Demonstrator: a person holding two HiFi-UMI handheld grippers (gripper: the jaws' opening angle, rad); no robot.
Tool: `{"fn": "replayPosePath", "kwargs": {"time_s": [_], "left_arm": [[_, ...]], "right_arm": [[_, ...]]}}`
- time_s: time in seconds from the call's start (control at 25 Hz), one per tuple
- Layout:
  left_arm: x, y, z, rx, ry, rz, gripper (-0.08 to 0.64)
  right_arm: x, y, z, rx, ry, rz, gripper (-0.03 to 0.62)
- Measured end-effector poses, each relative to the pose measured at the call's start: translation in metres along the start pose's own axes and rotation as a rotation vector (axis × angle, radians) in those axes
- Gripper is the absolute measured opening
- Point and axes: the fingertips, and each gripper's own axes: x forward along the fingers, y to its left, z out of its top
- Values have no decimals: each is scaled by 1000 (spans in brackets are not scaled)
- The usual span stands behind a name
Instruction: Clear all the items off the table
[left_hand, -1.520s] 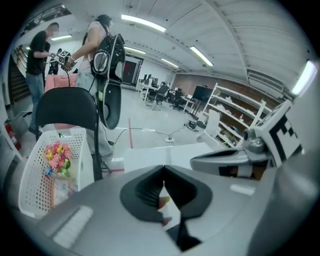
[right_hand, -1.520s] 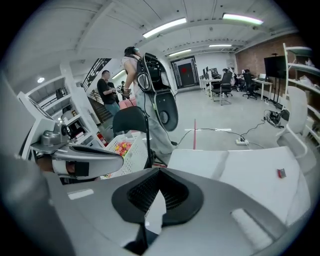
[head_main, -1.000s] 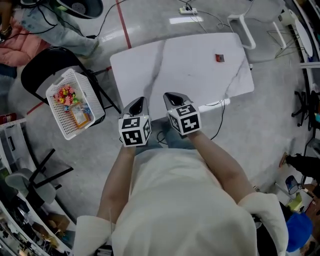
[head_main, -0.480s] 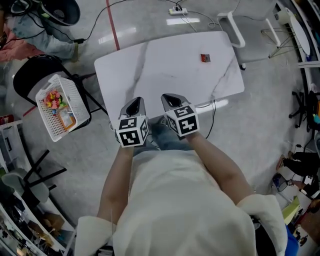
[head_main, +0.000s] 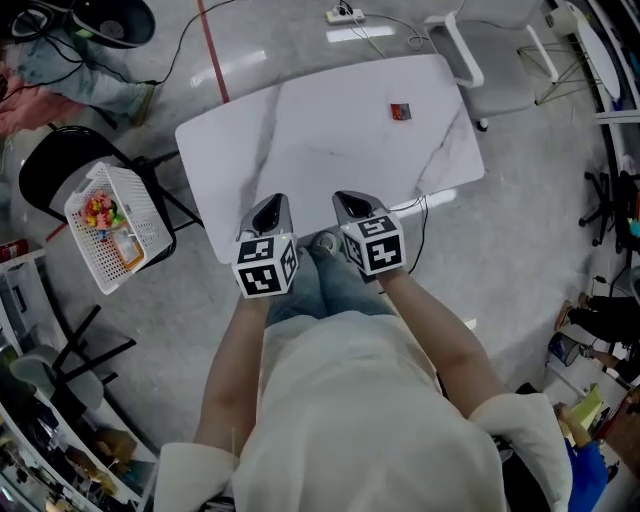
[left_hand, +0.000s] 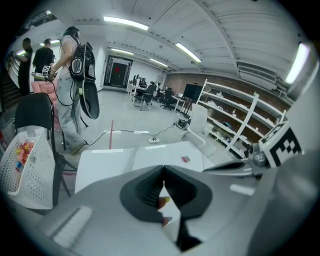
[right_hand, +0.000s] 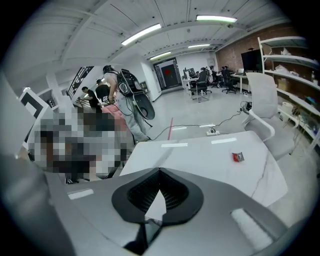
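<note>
- Both grippers have shifted along the near edge of the table (head_main: 300, 150) over the last second. Table, basket (head_main: 150, 212) and red packet (head_main: 400, 112) now sit further left in the head view.
- left gripper (head_main: 272, 207): jaw tips together, over the near table edge. A small orange-yellow speck shows in the gap behind the tips; cannot tell what it is.
- right gripper (head_main: 350, 205): jaws fully closed with nothing between them, just beside the left one and over the same edge.
- red packet: lies flat on the far right part of the table, well apart from both grippers. It is ahead and to the right of the right gripper, the nearer one.
- basket: white, holds colourful items, sits on a black chair (head_main: 50, 165) off the table's left end.
</note>
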Motion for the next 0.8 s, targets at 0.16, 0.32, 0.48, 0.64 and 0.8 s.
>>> {"fn": "replayPosePath", "kwargs": {"time_s": [0.16,0.32,0.48,0.64,0.8], "left_arm": [[11,-5,-3,18,21,-19,9],[24,-11,-6,36,40,-35,9],[42,-20,-6,61,66,-61,9],[64,-30,-4,95,96,-90,9],[89,-35,4,95,112,-109,9]], "right_arm": [[-1,-16,0,38,-12,-35,-2],[-1,-37,-2,83,-24,-69,-2],[0,-63,-6,128,-25,-110,-2],[4,-89,-8,180,-22,-150,-2],[16,-113,-1,203,-21,-175,-2]]}}
